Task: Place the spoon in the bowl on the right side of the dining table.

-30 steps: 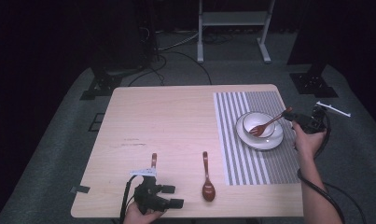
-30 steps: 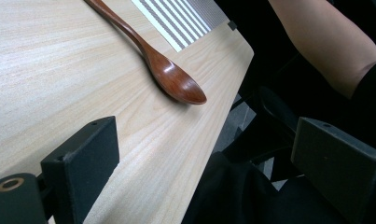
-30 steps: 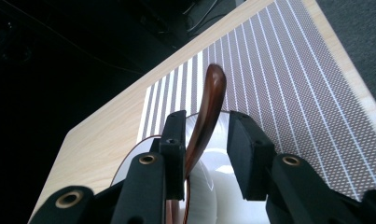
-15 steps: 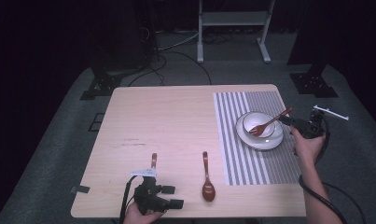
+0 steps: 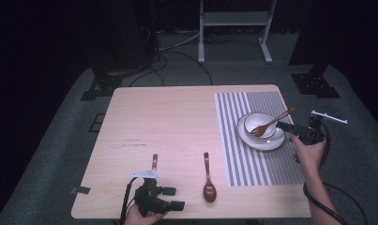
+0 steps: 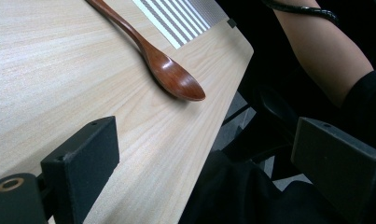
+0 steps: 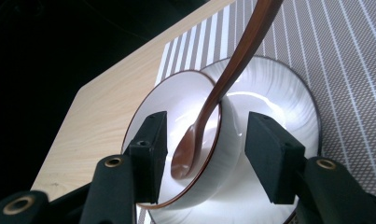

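R gripper (image 5: pixel 283 125) has backed off toward 3 o'clock, jaws open; fork (image 5: pixel 270 124) left in bowl (image 5: pixel 258 124). L gripper (image 5: pixel 170 198) open, idle on desk (image 5: pixel 177 122). Placement looks done.

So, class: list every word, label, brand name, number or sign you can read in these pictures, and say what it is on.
None can be read.
The spoon, bowl, plate, striped mat and table carry no lettering.
The left gripper and right gripper show no markings on their jaws.
The white tag on the left gripper is too small to tell.
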`<state>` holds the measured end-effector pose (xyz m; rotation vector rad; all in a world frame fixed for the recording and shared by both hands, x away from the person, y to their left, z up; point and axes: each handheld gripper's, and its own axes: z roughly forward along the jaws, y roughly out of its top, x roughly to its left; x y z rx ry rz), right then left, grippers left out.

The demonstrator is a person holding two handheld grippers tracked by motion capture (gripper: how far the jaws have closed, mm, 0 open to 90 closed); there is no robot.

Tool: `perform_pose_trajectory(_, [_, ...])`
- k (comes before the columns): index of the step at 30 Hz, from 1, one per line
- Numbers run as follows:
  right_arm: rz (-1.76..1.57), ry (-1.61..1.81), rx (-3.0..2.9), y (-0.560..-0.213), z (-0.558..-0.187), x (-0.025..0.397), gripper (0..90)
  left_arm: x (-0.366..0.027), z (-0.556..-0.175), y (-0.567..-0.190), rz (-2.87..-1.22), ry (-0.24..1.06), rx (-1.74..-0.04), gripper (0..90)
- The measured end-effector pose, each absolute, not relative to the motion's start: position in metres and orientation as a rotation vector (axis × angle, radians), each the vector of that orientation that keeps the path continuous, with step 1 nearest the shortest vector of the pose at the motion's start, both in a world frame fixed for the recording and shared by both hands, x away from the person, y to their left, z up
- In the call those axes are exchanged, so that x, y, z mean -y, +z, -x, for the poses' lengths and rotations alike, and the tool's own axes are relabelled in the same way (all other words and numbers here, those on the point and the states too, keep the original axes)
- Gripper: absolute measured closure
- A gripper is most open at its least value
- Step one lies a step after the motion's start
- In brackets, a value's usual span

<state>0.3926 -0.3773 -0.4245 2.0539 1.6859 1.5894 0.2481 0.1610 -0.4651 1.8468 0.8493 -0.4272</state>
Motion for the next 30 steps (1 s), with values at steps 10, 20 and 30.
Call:
perform_pose_trajectory(10, [-2.04, 1.604, -1.727, -0.427, -0.383, 0.372, 44.7, -0.161, -0.248, -0.465, -1.846, -0.426, -0.85, 6.3])
perform_pose_trajectory(20, [-2.009, 1.62, -1.78, -0.425, -0.373, 0.364, 43.7, -0.162, -0.249, -0.465, -1.843, -0.423, -0.851, 6.3])
perform_pose_trajectory(30, [-1.994, 1.622, -1.814, -0.426, -0.362, 0.36, 43.7, -0.162, -0.249, -0.466, -1.84, -0.423, -0.853, 6.3])
